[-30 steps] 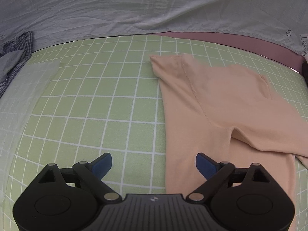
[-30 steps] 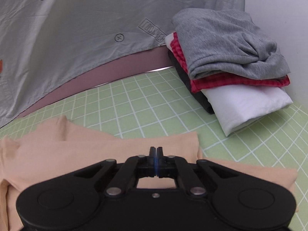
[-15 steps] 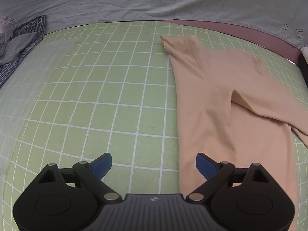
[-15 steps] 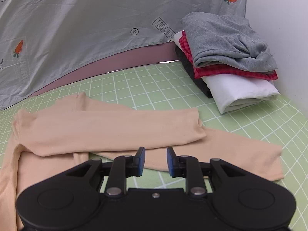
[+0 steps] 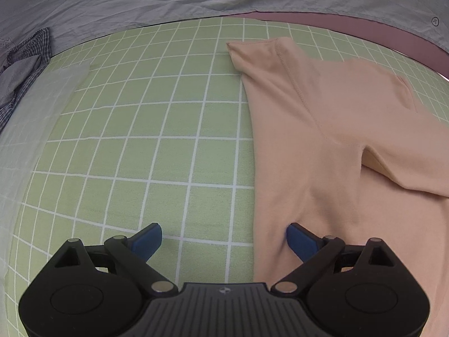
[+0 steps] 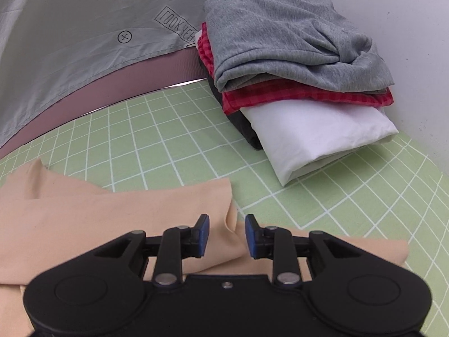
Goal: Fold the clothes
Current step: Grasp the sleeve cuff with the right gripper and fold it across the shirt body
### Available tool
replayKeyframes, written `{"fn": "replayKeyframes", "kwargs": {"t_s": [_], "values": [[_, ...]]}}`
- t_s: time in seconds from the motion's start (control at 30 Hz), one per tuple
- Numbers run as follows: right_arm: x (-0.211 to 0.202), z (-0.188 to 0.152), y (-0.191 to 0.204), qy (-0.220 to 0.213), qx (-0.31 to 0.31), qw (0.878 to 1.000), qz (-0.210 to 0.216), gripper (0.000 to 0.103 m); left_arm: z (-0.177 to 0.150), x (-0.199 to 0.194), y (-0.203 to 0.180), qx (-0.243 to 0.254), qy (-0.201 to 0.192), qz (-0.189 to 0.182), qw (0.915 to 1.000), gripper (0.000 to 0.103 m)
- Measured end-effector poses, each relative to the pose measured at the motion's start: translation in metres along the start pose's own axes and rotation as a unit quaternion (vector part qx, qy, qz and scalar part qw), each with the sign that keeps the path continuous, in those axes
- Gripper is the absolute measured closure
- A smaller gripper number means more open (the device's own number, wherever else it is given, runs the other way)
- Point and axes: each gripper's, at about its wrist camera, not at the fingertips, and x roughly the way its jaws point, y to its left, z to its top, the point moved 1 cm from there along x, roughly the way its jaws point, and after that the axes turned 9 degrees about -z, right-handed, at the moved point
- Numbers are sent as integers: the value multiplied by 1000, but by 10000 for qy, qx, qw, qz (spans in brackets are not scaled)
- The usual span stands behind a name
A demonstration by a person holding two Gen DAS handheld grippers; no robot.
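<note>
A peach long-sleeved garment (image 5: 322, 129) lies flat on the green grid mat (image 5: 157, 118). One sleeve is folded across its body. My left gripper (image 5: 224, 238) is open and low over the garment's left edge; the right blue pad (image 5: 300, 238) rests on the fabric, the left pad over bare mat. In the right wrist view the folded sleeve (image 6: 118, 213) ends at a cuff. My right gripper (image 6: 226, 234) is open just over that cuff, and a small fold of fabric stands between its pads.
A stack of folded clothes (image 6: 294, 78), grey on red check on white, sits at the back right of the mat. A grey printed sheet (image 6: 84, 28) hangs behind. A blue checked garment (image 5: 22, 64) and a translucent sheet (image 5: 42, 106) lie at the far left.
My right gripper, shut on the sleeve a second ago, has opened and let the sleeve down across the garment. The left gripper stayed open, drew back, then came in low over the garment's edge.
</note>
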Motion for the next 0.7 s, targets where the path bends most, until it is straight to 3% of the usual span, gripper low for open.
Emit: {"fn": "replayKeyframes", "kwargs": {"t_s": [0.13, 0.3, 0.47, 0.7], "values": [[2, 1, 2, -48, -31, 9999, 142, 101, 2, 3, 0, -12, 12, -11, 10000, 4], [-25, 4, 10, -340, -155, 9987, 342, 101, -11, -13, 3, -2, -82, -27, 10000, 4], [-84, -7, 28, -716, -487, 9930, 801, 101, -34, -39, 12, -1, -209, -163, 9996, 4], [-172, -63, 72, -883, -1231, 9762, 1554, 101, -67, -72, 26, 0, -329, -329, 9989, 4]]}}
